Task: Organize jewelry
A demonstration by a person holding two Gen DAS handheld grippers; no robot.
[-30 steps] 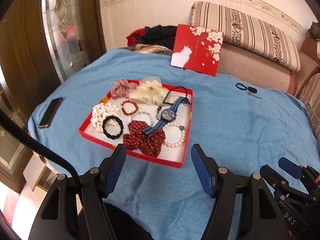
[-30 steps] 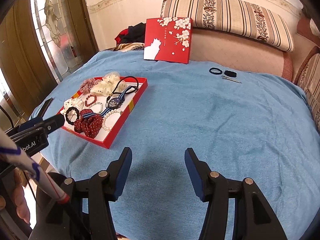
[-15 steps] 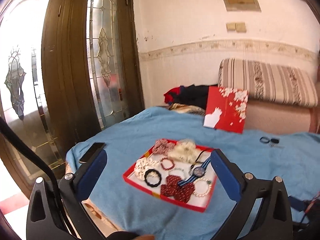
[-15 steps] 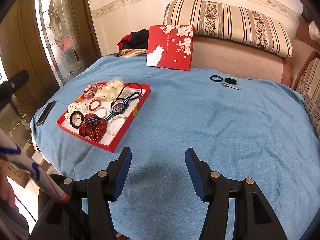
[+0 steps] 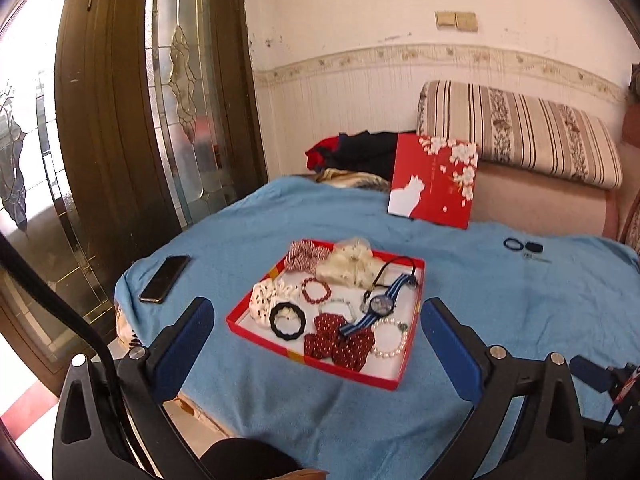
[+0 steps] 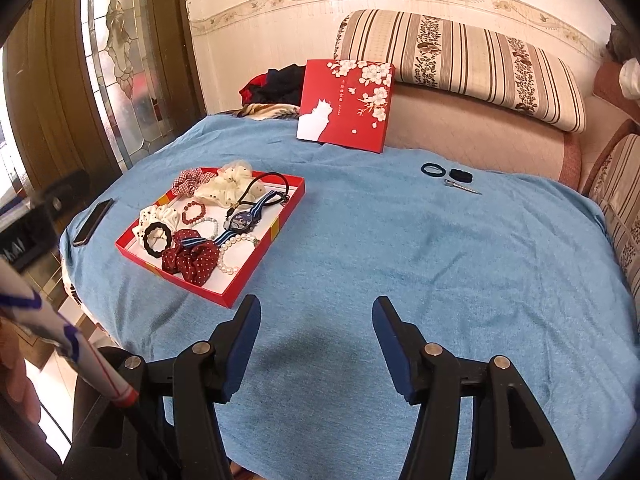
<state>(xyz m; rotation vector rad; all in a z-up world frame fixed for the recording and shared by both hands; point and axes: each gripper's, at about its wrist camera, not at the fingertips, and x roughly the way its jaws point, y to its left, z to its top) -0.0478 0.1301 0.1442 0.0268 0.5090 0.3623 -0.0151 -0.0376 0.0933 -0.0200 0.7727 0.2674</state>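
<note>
Your left gripper (image 5: pixel 318 334) has just spread fully, empty; your right gripper (image 6: pixel 314 334) stands apart, empty, over bare blue cloth (image 6: pixel 420 248). The shallow red jewelry tray (image 6: pixel 260 254) lies at 10 o'clock, a black phone (image 6: pixel 93 222) beyond near the cloth's edge.

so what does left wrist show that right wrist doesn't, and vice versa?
Left wrist only: the open left gripper, nothing between its fingers, its jaws having just been opening; the wall switches and a framed panel above them.

Right wrist only: the open, empty right gripper; a striped sleeve at the lower left.

Both: the red tray of scrunchies, bracelets and a watch, the phone, the red lid with a white cat, the black hair ties and the blue cloth.
</note>
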